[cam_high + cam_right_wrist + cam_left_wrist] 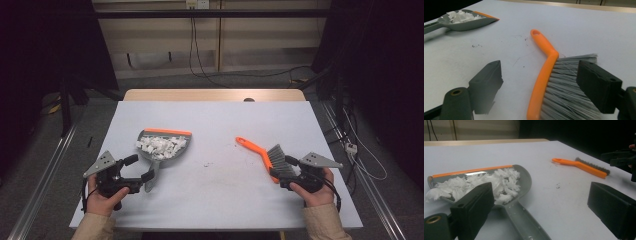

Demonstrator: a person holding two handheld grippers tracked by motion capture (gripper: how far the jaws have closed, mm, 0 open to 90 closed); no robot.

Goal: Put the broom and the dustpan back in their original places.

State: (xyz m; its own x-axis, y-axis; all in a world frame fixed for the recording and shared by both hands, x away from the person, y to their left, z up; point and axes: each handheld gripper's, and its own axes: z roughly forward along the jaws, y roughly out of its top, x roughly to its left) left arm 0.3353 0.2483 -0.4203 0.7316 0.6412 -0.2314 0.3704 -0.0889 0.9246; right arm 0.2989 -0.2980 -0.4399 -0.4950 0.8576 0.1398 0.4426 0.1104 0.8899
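Our right gripper has its jaws spread wide, released, around the one orange brush, whose bristles run off the frame's bottom. Our left gripper is also released, its jaws straddling the handle of the one grey dustpan on the tabletop. The white scraps piled inside are too clumped to count.

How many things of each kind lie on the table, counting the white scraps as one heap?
Dustpan: 1
Heap of white scraps: 1
Brush: 1
Total: 3
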